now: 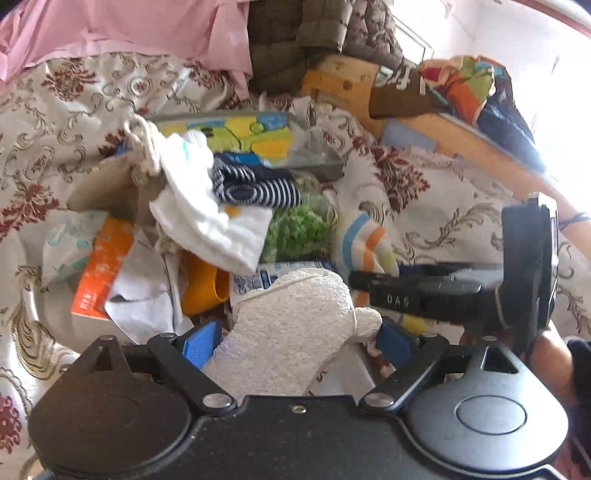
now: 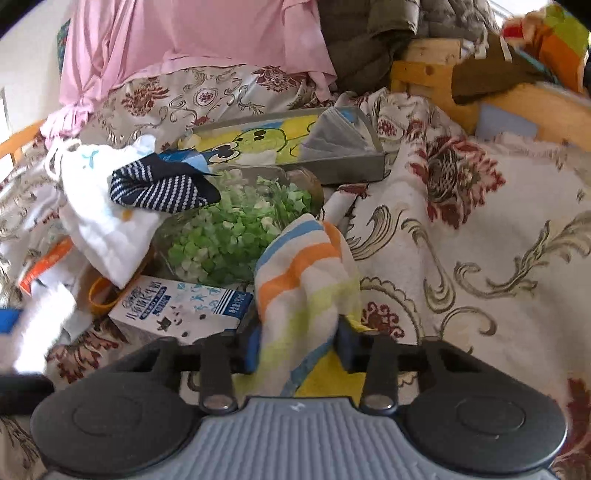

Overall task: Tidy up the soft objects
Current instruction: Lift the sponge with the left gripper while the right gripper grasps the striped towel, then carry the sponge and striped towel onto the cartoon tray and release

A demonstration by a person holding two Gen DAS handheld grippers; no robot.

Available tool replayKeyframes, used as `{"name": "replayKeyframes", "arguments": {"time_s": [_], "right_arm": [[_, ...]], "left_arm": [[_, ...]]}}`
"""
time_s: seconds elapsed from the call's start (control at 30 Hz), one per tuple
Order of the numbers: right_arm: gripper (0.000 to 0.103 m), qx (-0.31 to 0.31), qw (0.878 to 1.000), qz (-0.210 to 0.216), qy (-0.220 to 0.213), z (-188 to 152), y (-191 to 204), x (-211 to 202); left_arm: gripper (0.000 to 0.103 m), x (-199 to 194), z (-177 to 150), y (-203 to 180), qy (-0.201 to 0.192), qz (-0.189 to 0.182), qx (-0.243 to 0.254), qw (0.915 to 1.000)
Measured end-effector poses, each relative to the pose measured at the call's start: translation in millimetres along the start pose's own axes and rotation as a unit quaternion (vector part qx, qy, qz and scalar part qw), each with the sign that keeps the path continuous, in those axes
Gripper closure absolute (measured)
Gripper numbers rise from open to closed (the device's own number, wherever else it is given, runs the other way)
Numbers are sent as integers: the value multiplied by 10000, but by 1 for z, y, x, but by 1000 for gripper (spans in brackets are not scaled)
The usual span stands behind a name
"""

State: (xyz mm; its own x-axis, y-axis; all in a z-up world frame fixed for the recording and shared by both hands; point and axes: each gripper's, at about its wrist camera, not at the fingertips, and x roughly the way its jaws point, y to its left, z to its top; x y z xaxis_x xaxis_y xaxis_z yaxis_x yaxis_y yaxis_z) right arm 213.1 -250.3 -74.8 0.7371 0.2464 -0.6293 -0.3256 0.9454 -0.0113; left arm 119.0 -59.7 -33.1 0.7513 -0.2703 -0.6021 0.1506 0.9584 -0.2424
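You are in a home bedroom, working over a bed. A cream bedspread (image 2: 461, 236) with dark red flowers and gold scrolls covers the surface, creased and rumpled. A pink sheet (image 2: 192, 40) is bunched at the far side, beside dark quilted jackets (image 2: 369, 33). A pale wooden bed frame (image 1: 480, 144) runs along the right edge, draped with colourful cloth (image 1: 469, 85). Household clutter lies on the bedspread: a navy striped baby sock (image 2: 166, 184), a white cloth (image 2: 107, 225), a milk carton (image 2: 181, 306), an orange box (image 1: 103, 266) and a grey tray with a cartoon frog picture (image 2: 266, 142).
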Motion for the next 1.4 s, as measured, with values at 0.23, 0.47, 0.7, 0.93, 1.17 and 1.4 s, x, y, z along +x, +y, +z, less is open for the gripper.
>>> {"name": "replayKeyframes", "arguments": {"time_s": [0.23, 0.47, 0.7, 0.93, 1.17, 1.4], "right_arm": [[84, -498, 9963, -429, -560, -1, 15, -22], [84, -598, 9900, -776, -1013, 1, 17, -36], [84, -659, 9824, -914, -1490, 5, 16, -49], [83, -508, 9771, -886, -1867, 11, 11, -57], [83, 125, 9759, -470, -2126, 47, -6, -57], [83, 307, 9647, 11, -2617, 126, -27, -3]], "left_arm": [[12, -16, 6, 1, -330, 93, -110, 9994], [12, -23, 11, 3, -501, 23, -197, 9985], [12, -20, 22, 4, -668, 104, -216, 9975], [12, -16, 48, 17, -897, 197, -587, 9940], [12, -5, 93, 30, -1101, 386, -783, 9901], [12, 19, 162, 37, -1325, 551, -677, 9873]]}}
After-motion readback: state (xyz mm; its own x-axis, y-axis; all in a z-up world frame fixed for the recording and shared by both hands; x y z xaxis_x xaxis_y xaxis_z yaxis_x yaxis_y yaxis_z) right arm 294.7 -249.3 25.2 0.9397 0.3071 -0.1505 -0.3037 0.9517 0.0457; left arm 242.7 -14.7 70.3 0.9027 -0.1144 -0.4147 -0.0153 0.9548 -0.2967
